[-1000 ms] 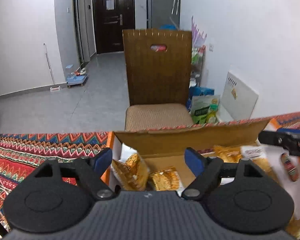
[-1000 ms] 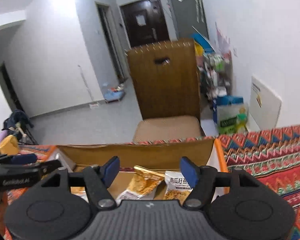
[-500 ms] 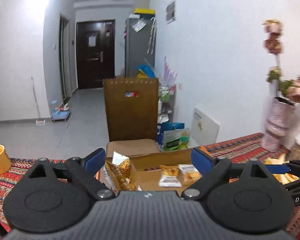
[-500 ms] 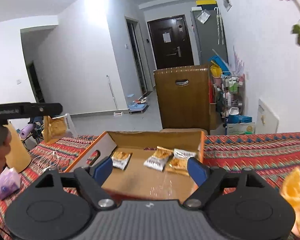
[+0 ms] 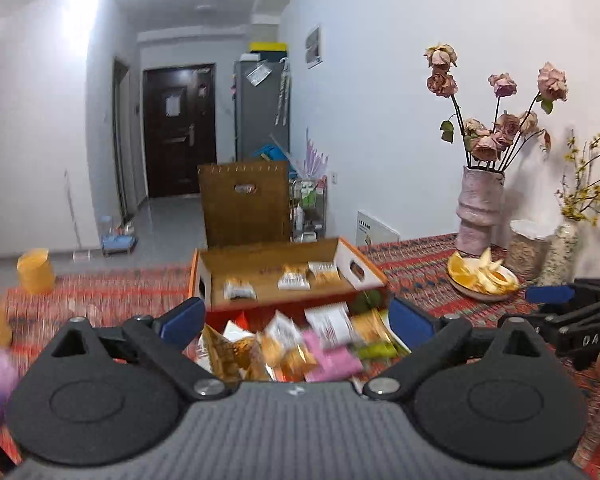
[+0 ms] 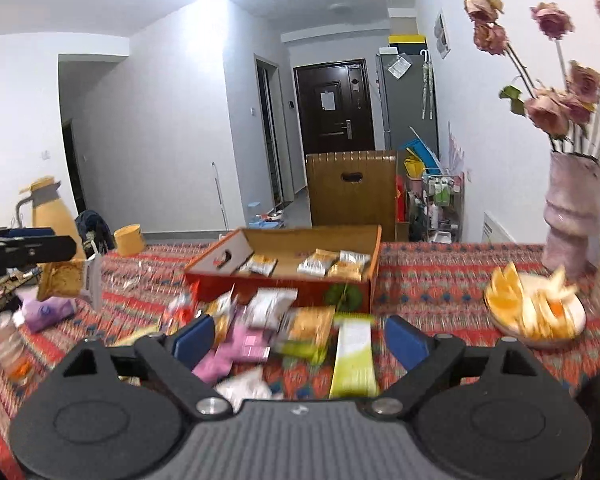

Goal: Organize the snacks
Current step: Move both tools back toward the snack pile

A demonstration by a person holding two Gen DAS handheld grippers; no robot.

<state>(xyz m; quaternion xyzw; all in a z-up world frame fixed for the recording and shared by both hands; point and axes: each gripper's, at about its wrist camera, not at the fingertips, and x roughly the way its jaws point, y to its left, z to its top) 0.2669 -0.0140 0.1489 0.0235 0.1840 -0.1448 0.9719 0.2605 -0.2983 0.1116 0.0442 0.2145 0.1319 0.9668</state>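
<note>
An open cardboard box on the patterned tablecloth holds a few snack packets. A loose pile of snack packets lies in front of it. My left gripper is open above the pile; in the right wrist view a golden snack packet hangs under its fingers, and I cannot tell if they grip it. My right gripper is open and empty over the pile, and it also shows in the left wrist view.
A plate of orange slices, a pink vase of dried roses and jars stand at the right. A yellow cup, a thermos and a purple pack are at the left. A wooden chair stands behind the table.
Both grippers have pulled back and up from the box towards me. The box interior, the loose pile and the right side of the table have come into view.
</note>
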